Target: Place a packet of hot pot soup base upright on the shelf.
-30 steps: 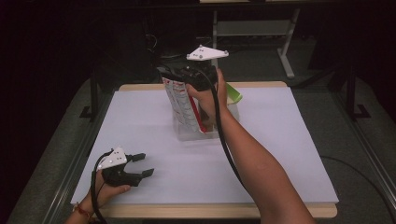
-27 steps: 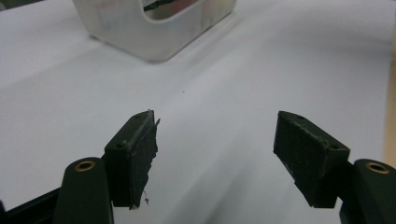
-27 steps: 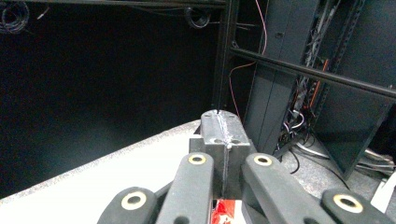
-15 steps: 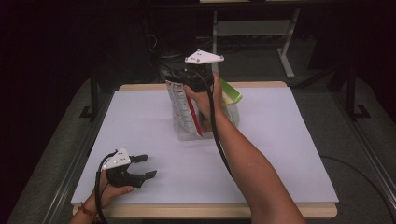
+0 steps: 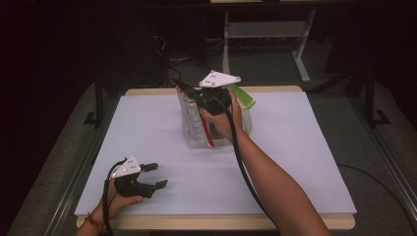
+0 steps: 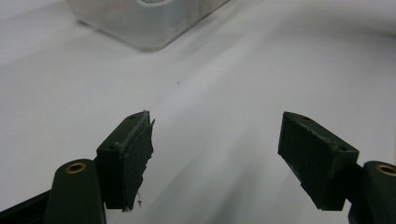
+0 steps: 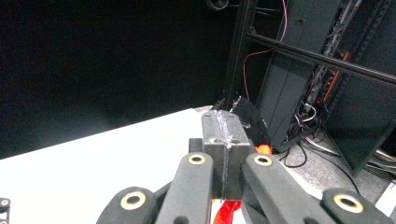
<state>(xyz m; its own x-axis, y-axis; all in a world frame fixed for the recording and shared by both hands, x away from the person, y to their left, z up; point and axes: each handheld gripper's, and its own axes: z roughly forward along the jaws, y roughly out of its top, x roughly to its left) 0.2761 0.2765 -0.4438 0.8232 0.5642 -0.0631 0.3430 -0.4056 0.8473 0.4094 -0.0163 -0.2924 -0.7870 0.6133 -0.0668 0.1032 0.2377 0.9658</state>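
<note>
Right tongs lowered with snack bag into clear bin

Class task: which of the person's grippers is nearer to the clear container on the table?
Right. The right gripper is at the clear container, directly above it; the left gripper sits open near the table's front left edge, well apart.

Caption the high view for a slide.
Right gripper shut over a clear container; left gripper open on the white table.
</note>
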